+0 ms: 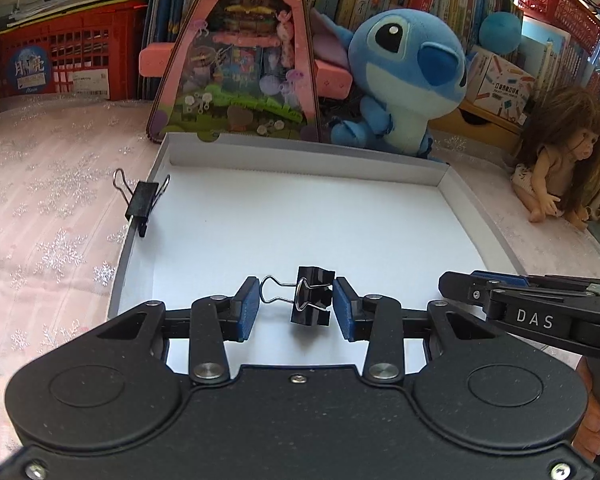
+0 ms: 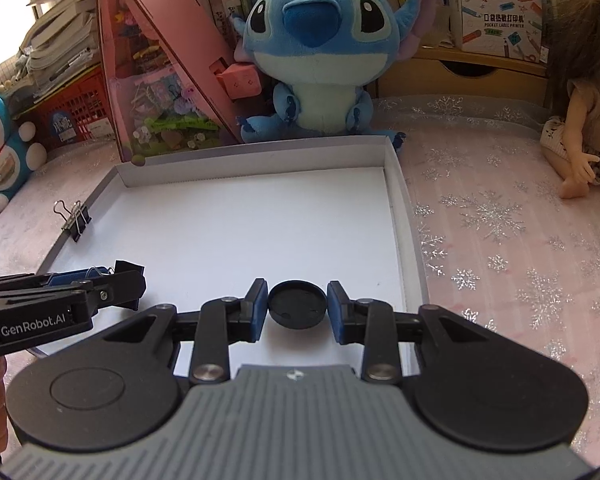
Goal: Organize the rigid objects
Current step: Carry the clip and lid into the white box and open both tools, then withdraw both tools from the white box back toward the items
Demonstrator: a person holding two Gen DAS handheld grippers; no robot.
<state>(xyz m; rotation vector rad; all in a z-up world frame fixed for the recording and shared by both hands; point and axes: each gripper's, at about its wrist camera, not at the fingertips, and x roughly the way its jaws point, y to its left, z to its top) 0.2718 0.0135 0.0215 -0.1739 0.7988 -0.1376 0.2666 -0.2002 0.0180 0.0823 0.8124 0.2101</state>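
Table cover (image 2: 500,220): pink cloth with silver snowflakes, and the white tray sits right on it.
Tray (image 1: 300,220): shallow white box with low walls, the landmark here; both tools hang over its near end.
Plush toy (image 2: 320,52): blue, sitting just behind the tray's far wall.
Pink box (image 1: 236,52): triangular, leaning behind the tray's far left corner.
Doll (image 1: 556,160): brown hair, seated well off the tray's right side.
Left gripper (image 1: 296,304): over the tray's near edge, blue pads pinching a black binder clip (image 1: 312,300), one pad on the wire handle, the other on the clip's body.
Right gripper (image 2: 298,306): beside it over the same near end, pads pressed onto a round black cap (image 2: 297,306), held clear above the tray floor.
Second clip (image 1: 142,200): black, clamped on the tray's left wall, handles sticking up.
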